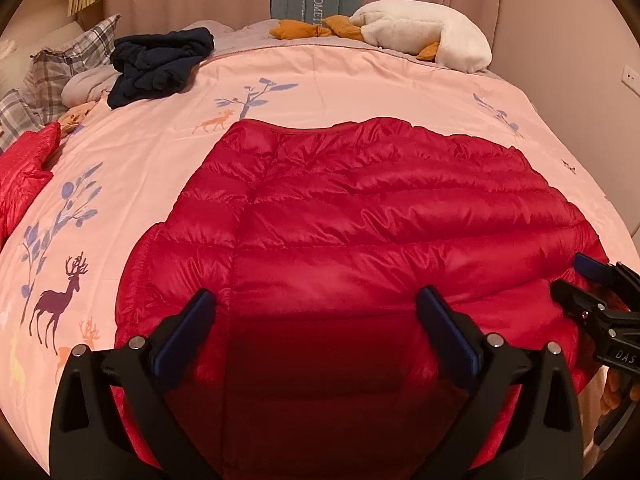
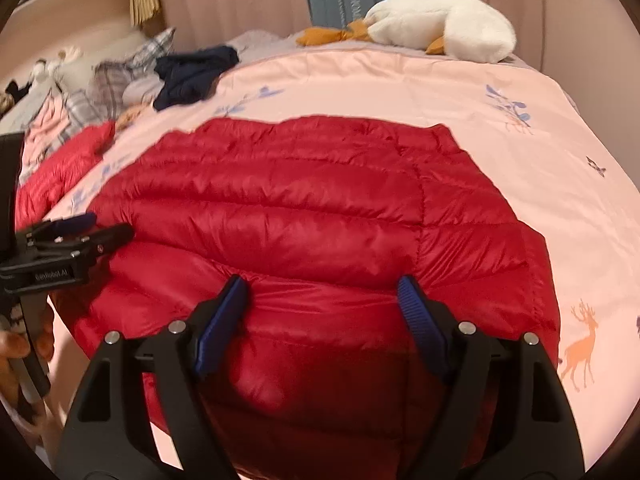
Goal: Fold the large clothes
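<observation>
A red quilted down jacket point(image 1: 360, 216) lies spread flat on the pink bed cover point(image 1: 140, 160); it also shows in the right wrist view point(image 2: 300, 208). My left gripper point(image 1: 316, 304) is open, its blue-padded fingers wide apart just above the jacket's near edge. My right gripper point(image 2: 324, 292) is open too, over the near edge further right. The right gripper shows at the right edge of the left wrist view point(image 1: 588, 284). The left gripper shows at the left edge of the right wrist view point(image 2: 96, 228).
A dark navy garment point(image 1: 160, 64) lies bunched at the back left. Another red garment point(image 1: 24, 168) lies at the left edge. A white plush goose point(image 1: 424, 32) and checked pillows point(image 1: 68, 64) sit at the bed's far side. Pink curtains hang behind.
</observation>
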`<control>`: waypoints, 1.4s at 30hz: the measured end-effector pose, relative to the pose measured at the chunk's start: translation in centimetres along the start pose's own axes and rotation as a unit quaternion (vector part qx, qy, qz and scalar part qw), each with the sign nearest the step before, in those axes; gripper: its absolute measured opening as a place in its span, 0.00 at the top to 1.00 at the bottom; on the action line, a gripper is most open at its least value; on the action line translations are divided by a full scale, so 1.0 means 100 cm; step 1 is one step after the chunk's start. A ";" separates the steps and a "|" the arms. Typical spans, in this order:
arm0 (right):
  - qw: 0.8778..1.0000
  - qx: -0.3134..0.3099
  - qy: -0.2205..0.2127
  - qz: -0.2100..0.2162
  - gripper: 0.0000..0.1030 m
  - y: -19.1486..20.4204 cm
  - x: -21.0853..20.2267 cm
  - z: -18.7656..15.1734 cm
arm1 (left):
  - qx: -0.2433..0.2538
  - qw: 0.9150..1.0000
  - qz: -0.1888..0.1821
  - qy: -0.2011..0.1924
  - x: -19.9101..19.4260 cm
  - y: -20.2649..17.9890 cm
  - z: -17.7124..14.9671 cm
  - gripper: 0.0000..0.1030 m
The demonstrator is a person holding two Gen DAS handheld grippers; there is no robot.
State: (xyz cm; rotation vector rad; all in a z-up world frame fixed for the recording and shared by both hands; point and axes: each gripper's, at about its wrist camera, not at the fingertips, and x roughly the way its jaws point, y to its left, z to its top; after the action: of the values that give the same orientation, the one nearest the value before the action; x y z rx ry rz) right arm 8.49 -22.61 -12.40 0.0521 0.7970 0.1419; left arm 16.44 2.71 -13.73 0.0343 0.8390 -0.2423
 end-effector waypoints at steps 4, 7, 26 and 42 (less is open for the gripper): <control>1.000 -0.008 -0.003 0.019 0.24 -0.001 -0.013 0.017 | -0.016 1.000 -0.015 -0.010 -0.011 0.007 0.006 0.01; 0.999 -0.029 -0.022 0.034 0.24 -0.002 -0.018 0.031 | -0.037 0.999 -0.025 -0.020 -0.013 0.016 0.015 0.01; 0.977 -0.181 0.062 0.098 0.28 0.038 0.094 0.154 | -0.049 0.998 -0.022 0.024 0.036 0.039 0.049 0.01; 0.952 -0.266 0.102 0.116 0.95 0.059 0.126 0.152 | -0.057 0.998 -0.018 0.022 0.037 0.037 0.050 0.01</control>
State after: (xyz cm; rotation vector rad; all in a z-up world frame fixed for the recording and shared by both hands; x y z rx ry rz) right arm 27.38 -14.82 -10.14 -0.3866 0.9360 0.5883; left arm 23.30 4.96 -13.39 -0.0830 0.8970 -0.2279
